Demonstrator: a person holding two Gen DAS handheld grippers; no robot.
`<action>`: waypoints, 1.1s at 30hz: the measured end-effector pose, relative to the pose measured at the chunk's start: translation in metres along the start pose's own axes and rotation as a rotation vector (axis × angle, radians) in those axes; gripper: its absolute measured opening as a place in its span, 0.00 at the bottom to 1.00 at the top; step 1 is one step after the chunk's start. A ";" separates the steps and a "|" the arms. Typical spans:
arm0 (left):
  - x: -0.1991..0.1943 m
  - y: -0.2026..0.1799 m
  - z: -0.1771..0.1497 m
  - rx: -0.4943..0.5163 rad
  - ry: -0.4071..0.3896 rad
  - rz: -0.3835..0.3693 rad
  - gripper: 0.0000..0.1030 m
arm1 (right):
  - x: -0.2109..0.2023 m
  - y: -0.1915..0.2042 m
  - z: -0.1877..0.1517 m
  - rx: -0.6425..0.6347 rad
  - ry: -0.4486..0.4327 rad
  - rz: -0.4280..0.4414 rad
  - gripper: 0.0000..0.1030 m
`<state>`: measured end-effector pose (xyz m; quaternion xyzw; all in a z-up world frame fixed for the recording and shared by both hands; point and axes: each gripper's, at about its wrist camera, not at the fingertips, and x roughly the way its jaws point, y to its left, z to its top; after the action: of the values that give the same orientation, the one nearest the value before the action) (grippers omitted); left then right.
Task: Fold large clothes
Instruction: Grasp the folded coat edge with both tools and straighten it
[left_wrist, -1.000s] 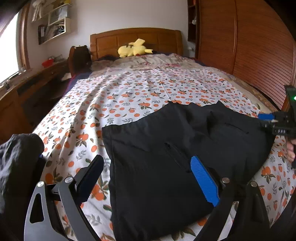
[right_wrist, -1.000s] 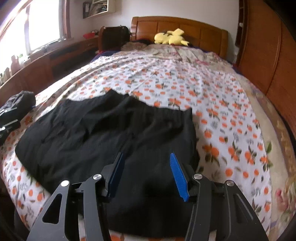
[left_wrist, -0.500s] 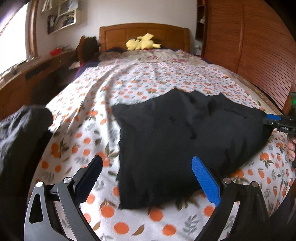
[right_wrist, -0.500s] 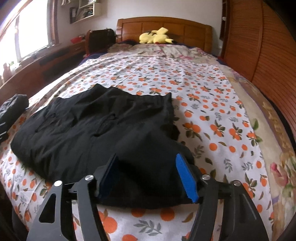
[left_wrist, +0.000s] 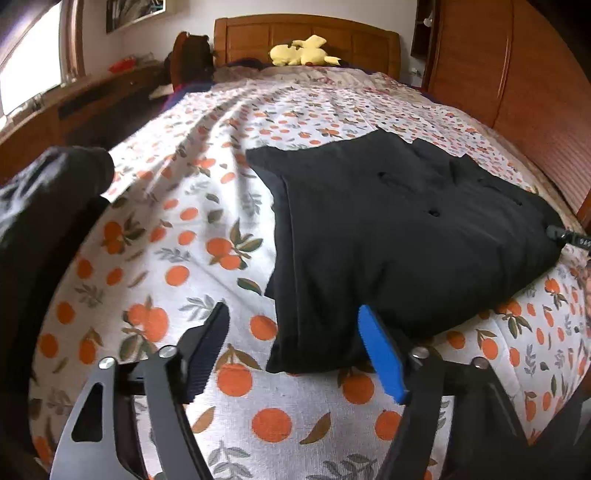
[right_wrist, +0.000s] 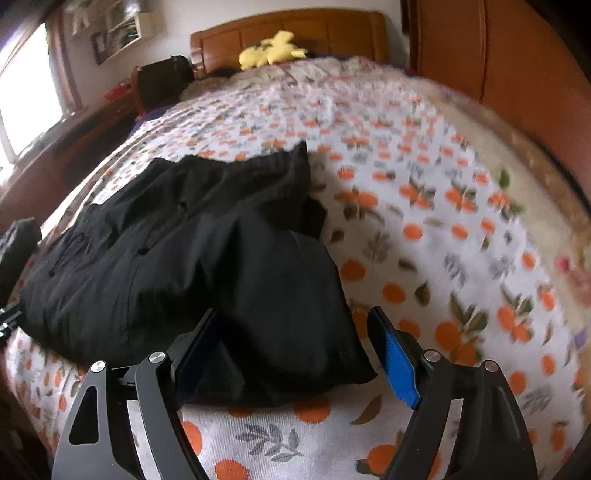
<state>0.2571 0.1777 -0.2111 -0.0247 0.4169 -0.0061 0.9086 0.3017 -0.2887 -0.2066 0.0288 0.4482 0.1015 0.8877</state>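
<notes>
1. The black garment (left_wrist: 399, 229) lay partly folded on the bed (left_wrist: 221, 229), near its foot edge.
2. The left hand-held gripper (left_wrist: 291, 350) was closing around the garment's near left corner, pads not yet pressing.
3. The right hand-held gripper (right_wrist: 295, 354) was opening, the near right corner loose between its jaws.
4. Judged step: taking the near edge for another fold; next, both must pinch and carry it toward the headboard (left_wrist: 306, 40).

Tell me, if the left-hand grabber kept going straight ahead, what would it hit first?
Most likely the near corner of the black folded garment, which already lies between the left gripper's closing fingers; depth is hard to judge, so the orange-print bedspread beneath might come first.
</notes>
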 end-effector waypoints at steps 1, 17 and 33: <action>0.002 0.000 0.000 0.000 0.002 -0.009 0.65 | 0.002 -0.001 -0.002 0.012 0.013 0.016 0.68; -0.009 -0.005 -0.003 0.033 -0.013 -0.142 0.07 | -0.053 0.021 -0.025 -0.059 -0.013 0.023 0.12; -0.078 -0.049 -0.067 0.022 -0.029 -0.206 0.06 | -0.133 -0.009 -0.086 -0.057 -0.025 -0.107 0.29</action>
<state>0.1559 0.1285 -0.1939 -0.0577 0.3987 -0.1035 0.9094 0.1574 -0.3284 -0.1538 -0.0192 0.4350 0.0662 0.8978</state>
